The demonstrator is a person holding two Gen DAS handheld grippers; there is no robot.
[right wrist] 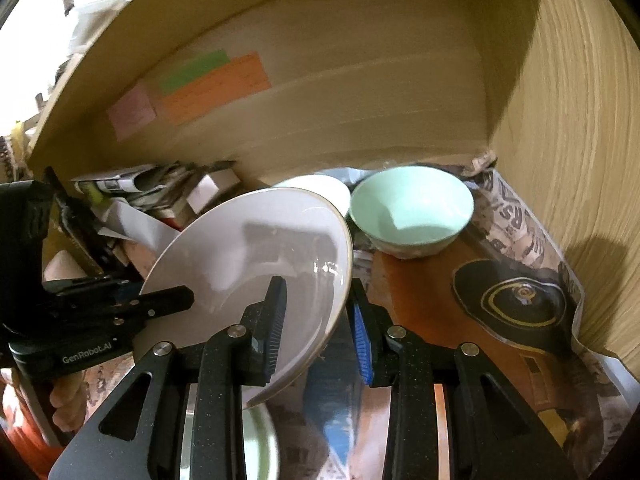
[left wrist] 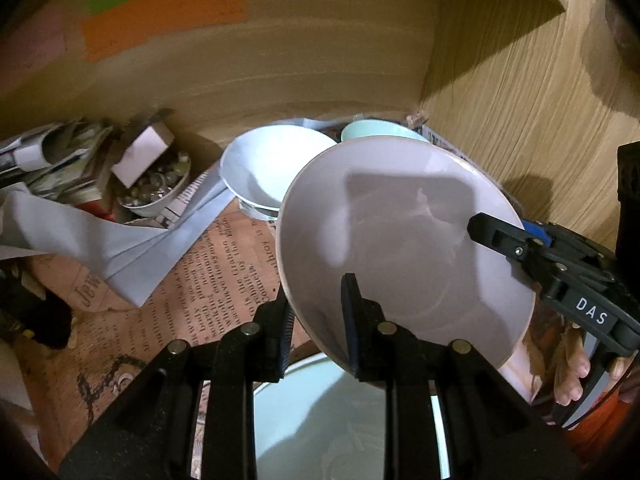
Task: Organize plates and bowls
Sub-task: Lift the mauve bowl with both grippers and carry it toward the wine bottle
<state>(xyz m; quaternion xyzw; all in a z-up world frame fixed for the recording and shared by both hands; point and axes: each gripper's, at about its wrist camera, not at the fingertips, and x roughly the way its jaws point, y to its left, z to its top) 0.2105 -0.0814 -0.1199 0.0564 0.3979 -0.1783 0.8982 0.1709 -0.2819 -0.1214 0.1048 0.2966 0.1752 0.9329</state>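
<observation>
Fingers [left wrist: 352, 320] pinch seemingly tilted plate [left wrist: 400, 232].

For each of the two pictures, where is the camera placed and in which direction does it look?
Left wrist view: sits on the left claw, looking forward and down into the wooden cupboard at the pale plate it clamps; the right claw and some fingers show at right.
Right wrist view: sits on the right claw, facing the same cupboard; the left claw shows at left.
Shared: the pale plate, the mint bowl, the coloured notes, both claws.
</observation>
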